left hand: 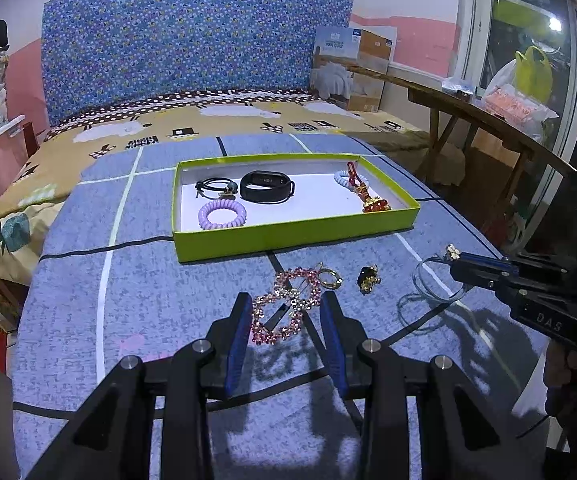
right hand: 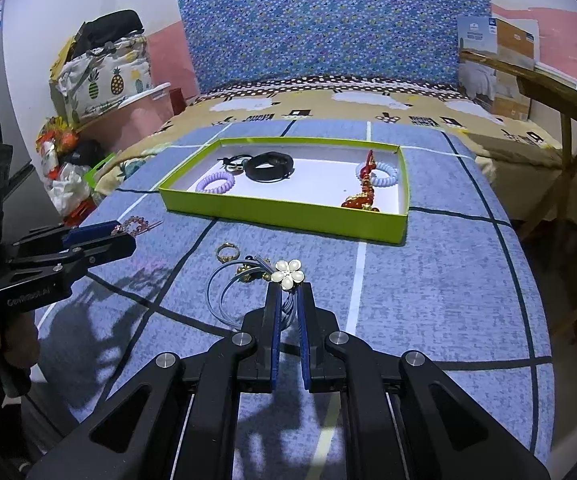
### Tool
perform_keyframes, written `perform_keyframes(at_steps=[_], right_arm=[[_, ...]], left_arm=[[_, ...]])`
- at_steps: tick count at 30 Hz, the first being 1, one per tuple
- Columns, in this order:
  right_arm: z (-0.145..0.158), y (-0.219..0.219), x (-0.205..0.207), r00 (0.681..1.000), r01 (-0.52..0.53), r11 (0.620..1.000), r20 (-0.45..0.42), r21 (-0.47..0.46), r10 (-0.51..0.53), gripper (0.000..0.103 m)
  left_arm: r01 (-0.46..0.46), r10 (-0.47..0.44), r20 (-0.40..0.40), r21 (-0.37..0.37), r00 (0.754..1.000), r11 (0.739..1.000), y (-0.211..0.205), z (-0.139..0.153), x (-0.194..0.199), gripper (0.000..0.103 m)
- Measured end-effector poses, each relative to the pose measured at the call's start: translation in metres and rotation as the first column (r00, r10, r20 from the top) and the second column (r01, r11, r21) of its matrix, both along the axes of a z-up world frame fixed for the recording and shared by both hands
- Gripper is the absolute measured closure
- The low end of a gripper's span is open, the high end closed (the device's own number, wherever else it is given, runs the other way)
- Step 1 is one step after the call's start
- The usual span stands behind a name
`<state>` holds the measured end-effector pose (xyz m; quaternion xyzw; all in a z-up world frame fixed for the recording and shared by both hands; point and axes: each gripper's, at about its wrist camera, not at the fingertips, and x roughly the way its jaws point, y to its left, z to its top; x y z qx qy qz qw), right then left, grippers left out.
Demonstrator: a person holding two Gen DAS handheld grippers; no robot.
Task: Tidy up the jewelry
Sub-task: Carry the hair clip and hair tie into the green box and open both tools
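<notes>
right hand-held gripper (right hand: 287,298) pinched hairband (right hand: 244,288), lifted toward tray (right hand: 284,212) | left hand-held gripper (left hand: 284,312) wide over bead bracelet (left hand: 284,308), ready to grab

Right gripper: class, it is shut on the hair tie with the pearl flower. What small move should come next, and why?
Probably carry it forward over the green tray and open there. The right gripper already pinches the pearl-flower hair tie, its loops hanging clear of the bedspread, and the tray holds similar pieces with bare white floor in the middle.
</notes>
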<state>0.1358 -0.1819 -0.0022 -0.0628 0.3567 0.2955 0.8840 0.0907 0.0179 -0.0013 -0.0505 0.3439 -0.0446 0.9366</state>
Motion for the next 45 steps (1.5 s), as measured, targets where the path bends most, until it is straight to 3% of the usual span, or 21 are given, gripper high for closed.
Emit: perform_keyframes(at_steps=[13, 30, 45], right_arm=[[0.011, 0.001, 0.018, 1.0, 0.01, 1.0, 0.024, 0.017, -0.01, 0.095], [0.019, 0.016, 0.079, 0.999, 0.013, 1.0, 0.038, 0.007, -0.013, 0.095], [-0.001, 0.039, 0.143, 1.0, 0.021, 0.999, -0.017, -0.034, -0.022, 0.095]], left_arm=[[-0.001, 0.0, 0.024, 0.025, 1.0, 1.0, -0.001, 0.01, 0.022, 0.067], [0.01, -0.012, 0.034, 0.048, 0.999, 0.999, 0.004, 0.014, 0.08, 0.067], [0.037, -0.036, -0.02, 0.048, 0.999, 0.998, 0.007, -0.006, 0.124, 0.067]])
